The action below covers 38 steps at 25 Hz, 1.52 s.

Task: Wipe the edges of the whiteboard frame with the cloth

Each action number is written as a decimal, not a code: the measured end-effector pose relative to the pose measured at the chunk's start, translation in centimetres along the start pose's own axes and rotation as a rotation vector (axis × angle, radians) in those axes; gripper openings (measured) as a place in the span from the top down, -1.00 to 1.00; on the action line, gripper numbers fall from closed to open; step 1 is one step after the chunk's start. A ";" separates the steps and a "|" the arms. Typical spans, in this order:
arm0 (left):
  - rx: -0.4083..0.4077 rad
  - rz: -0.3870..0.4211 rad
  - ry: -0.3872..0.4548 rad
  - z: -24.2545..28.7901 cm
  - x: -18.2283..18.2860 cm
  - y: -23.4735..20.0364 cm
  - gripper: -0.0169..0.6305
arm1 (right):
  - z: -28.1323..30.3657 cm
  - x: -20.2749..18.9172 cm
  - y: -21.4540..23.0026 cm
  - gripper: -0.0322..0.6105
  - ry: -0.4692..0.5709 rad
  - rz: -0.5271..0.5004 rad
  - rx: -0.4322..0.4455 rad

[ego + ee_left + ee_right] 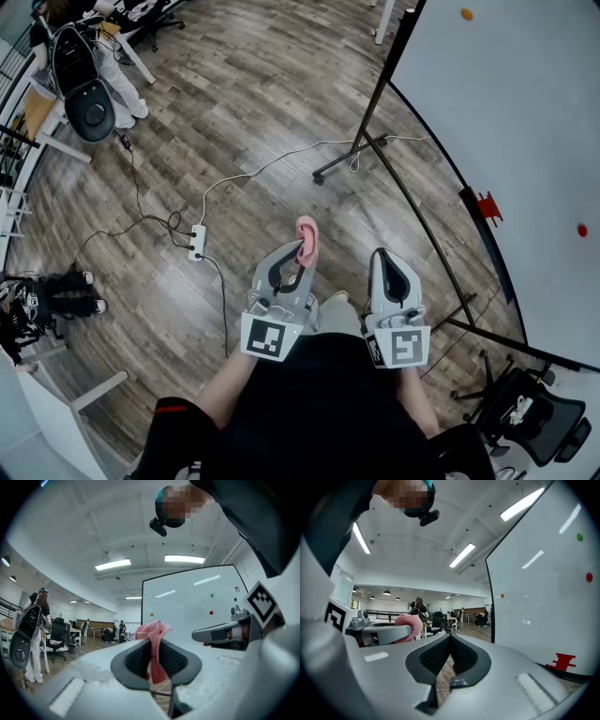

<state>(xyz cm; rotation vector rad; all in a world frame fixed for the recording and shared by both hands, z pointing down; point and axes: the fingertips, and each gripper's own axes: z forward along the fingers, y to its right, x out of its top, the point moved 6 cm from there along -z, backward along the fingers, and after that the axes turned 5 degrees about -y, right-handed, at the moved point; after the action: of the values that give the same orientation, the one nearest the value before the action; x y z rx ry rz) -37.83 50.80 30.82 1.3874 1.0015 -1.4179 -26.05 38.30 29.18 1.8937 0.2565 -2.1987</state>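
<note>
The wiping itself is not yet under way; this looks like the carry towards the board. The left gripper (157,658) has its jaws pressed onto the pink cloth (151,631). A bunched fold stands up past the jaw tips and a strip hangs down between the pads. The right gripper (449,651) has its jaws pressed together on nothing, with only floor visible past them. It is held just to the right of the left gripper, at about the same height, close in front of the person's body.

The whiteboard (525,122) stands ahead and to the right of both tools, well apart from the cloth. Its black frame (489,602) rises just right of the right gripper's line of sight, so that tool is the nearer of the two to the board. Nothing touches the frame.

The next move probably calls for lifting the left gripper forward and to the right, past or above the empty tool. It would then lay the protruding fold flat on the near frame edge, with the pinch kept firm so the cloth cannot slip out.
</note>
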 end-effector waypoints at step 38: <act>-0.019 -0.082 -0.042 8.2 -2.0 -4.6 0.82 | 9.6 -0.1 3.4 0.89 0.013 -0.001 0.025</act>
<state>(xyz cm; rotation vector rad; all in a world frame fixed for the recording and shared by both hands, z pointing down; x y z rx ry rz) -44.64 44.33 33.05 1.3113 1.0526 -1.4880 -34.13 32.36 30.73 1.9223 0.2335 -2.2011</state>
